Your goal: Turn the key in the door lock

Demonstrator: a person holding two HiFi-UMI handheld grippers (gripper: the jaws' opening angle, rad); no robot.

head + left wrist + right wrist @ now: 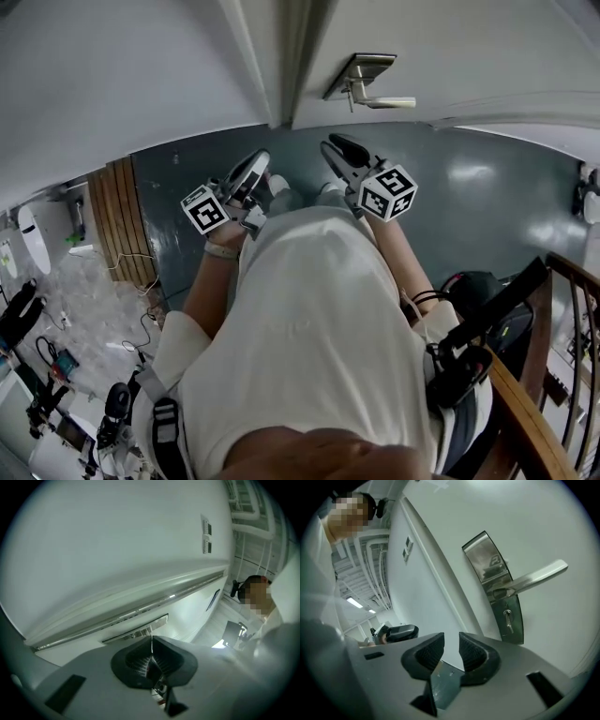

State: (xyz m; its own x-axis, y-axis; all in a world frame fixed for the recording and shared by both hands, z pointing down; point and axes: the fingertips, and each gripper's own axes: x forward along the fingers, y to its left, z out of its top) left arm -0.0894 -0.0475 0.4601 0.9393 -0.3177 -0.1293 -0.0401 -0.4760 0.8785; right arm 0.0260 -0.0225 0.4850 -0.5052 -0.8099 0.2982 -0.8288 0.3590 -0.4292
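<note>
Both grippers hang short of the door, with the key untouched in its lock.

The key (506, 619) sticks out of the lock plate (486, 560) at 6 o'clock from the lever handle (539, 576) and about 2 o'clock from the right gripper (451, 652). That gripper's jaws stand a narrow gap apart and hold nothing. The left gripper (151, 660) is closed and empty. The key looks like small, light, stiff metal, likely slick, and is best pinched flat across its exposed head.

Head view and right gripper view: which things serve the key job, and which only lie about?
Job: key, lock plate, door handle, right tongs.
Lying about: wooden planks, black bag, wooden railing.
</note>
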